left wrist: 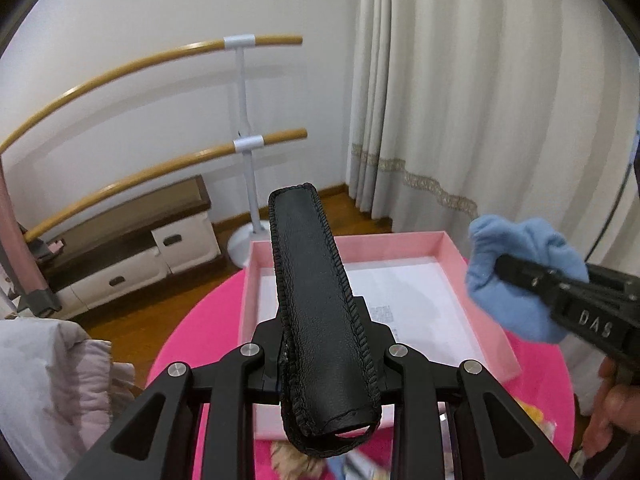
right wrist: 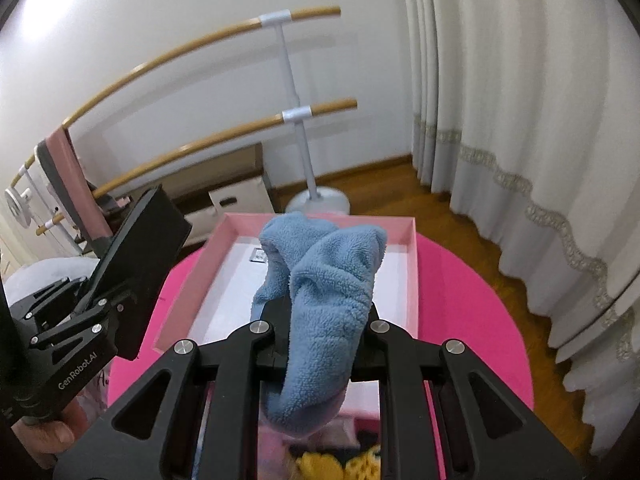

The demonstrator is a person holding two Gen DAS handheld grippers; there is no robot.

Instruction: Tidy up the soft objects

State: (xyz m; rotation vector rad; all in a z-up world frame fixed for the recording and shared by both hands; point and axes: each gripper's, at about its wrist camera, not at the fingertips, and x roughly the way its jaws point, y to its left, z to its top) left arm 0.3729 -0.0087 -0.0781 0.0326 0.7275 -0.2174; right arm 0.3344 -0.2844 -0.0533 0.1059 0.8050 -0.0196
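Black case [left wrist: 316, 312], blue cloth [right wrist: 328, 304] over pink box [left wrist: 478, 276]

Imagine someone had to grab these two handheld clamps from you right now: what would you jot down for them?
Left gripper: shut on a black leather case, held up above the pink box.
Right gripper: shut on a blue fleece cloth, also held above the box.
Box: sits on the pink round table, nothing soft in it yet, only a white sheet.
Done: both items picked up.
Left: set both in the box; more soft things seem to lie at the table's near edge, blurred.
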